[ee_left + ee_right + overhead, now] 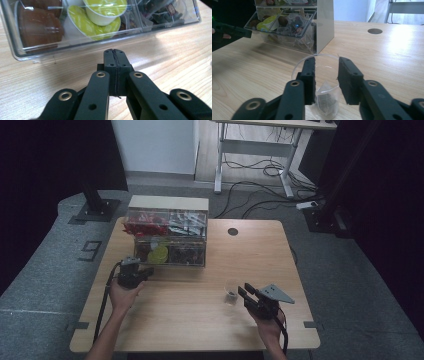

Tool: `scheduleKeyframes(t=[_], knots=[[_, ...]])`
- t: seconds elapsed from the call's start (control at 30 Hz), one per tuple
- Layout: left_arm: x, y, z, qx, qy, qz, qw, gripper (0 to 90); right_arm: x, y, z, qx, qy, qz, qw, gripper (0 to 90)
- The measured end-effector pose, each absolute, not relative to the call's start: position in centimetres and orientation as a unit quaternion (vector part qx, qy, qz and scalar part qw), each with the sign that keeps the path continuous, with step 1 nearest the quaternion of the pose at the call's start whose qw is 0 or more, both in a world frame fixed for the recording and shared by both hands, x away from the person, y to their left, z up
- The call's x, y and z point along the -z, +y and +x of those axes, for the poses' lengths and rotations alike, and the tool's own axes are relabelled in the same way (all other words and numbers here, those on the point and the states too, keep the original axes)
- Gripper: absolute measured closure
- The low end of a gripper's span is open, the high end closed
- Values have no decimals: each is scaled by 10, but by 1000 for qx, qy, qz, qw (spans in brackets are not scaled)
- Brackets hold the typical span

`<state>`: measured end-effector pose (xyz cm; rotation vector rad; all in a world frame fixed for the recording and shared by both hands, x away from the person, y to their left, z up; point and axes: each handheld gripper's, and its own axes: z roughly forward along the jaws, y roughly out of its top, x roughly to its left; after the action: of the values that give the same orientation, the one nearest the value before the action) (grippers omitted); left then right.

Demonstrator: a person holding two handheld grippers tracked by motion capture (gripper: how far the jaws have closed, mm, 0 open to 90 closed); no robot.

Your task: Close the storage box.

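Jaws on your right gripper [326,82] stand part open on either side of the clear plastic cup [325,100], and the pads look to be off its wall, so you are not gripping it; the glare on the plastic makes a light touch hard to rule out. The cup stands upright on the wooden table [200,320], near your right-hand edge, with a small sachet [325,98] lying in its bottom. In the high view the same cup [231,291] sits just ahead of that gripper [248,291].

Your left gripper [115,53] is squeezed fully together with nothing between the pads. It rests low over the table, just in front of the clear organiser [82,45] whose bottom drawer stands pulled out. Inside that drawer you can see yellow-lidded pods [105,10] and a brown pod [37,25] close by, and dark wrapped packets [162,11] in the next compartment.

My reading is that the sachet has been dropped in and the cup is being let go, with the drawer not yet closed. Next you would draw the right gripper straight back so the pads clear the rim without tipping the light cup. Then bring the closed left tips square against the drawer front and push evenly, since an off-centre push could skew the drawer or shove the whole organiser back.
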<state>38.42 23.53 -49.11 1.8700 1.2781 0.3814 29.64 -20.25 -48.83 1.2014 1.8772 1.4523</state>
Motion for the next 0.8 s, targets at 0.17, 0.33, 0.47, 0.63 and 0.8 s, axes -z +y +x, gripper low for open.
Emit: scheduleKeyframes(t=[0.17,0.33,0.47,0.63,0.8], knots=[[493,230,377,-149,499,747,413,892,489,-203,297,-534,684,438,235,576],[494,225,367,-149,489,751,418,890,489,-205,297,-536,684,436,232,557],[498,219,357,-148,478,757,421,886,489,-208,298,-538,685,435,230,540],[509,209,337,-155,460,770,415,869,490,-210,297,-540,685,431,229,470],[518,207,320,-155,452,772,419,820,493,-211,295,-544,689,422,228,412]])
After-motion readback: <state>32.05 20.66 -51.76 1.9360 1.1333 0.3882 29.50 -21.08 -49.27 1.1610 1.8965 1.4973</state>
